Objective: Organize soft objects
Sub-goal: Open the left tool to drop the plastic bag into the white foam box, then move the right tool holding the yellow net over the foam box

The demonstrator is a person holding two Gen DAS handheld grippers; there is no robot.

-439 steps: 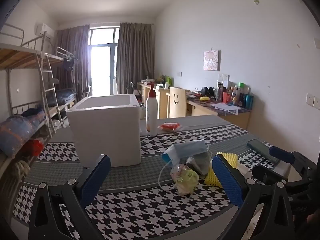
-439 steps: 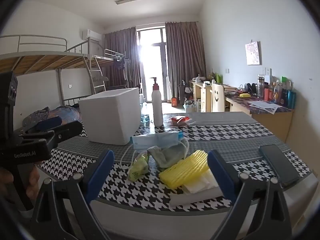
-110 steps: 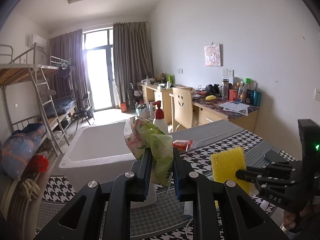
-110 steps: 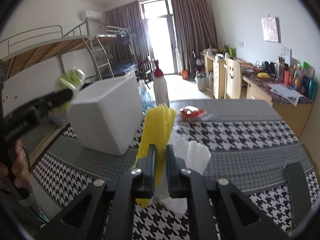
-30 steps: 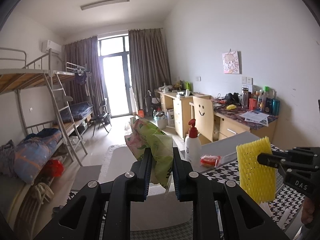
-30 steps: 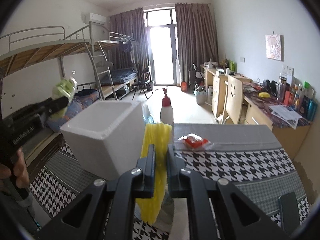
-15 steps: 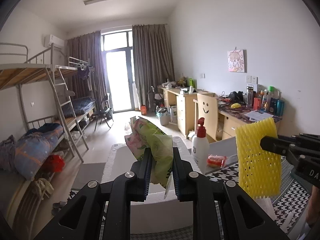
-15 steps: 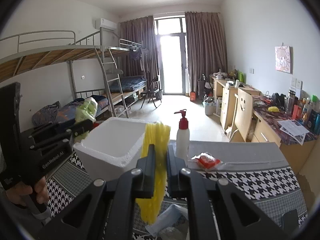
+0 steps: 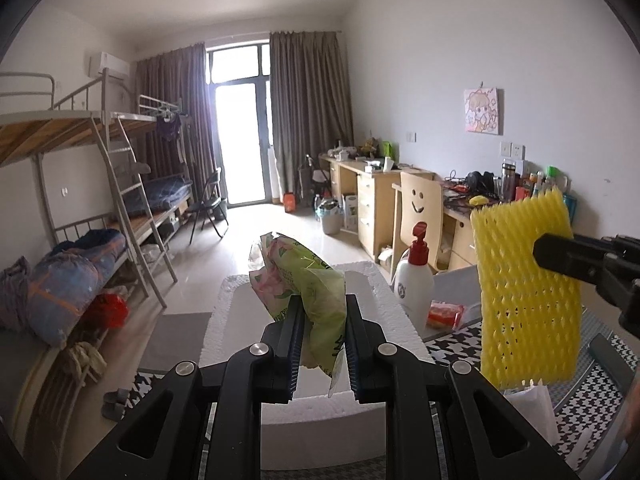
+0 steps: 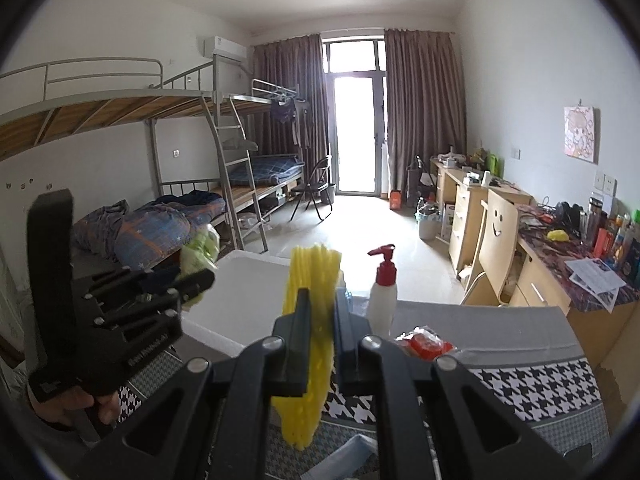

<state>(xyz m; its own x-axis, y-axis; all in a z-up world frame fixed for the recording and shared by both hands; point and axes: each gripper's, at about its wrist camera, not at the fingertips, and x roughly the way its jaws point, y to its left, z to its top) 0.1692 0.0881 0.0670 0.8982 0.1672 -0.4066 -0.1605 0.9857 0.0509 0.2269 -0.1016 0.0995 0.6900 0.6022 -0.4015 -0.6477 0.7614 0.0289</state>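
At centre frame, the left gripper (image 9: 322, 332) pinches a crumpled green plastic packet (image 9: 308, 284) above the white foam box (image 9: 384, 292). The right gripper (image 10: 320, 320) clamps a yellow foam net sleeve (image 10: 310, 344).

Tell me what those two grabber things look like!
Both are black plastic. The left gripper has two long arms with round silver bolts and ridged dark-blue pads inside its fingers. The right gripper looks the same: black with silver bolts. Seen from the right wrist, the left one has pale lettering along its side.
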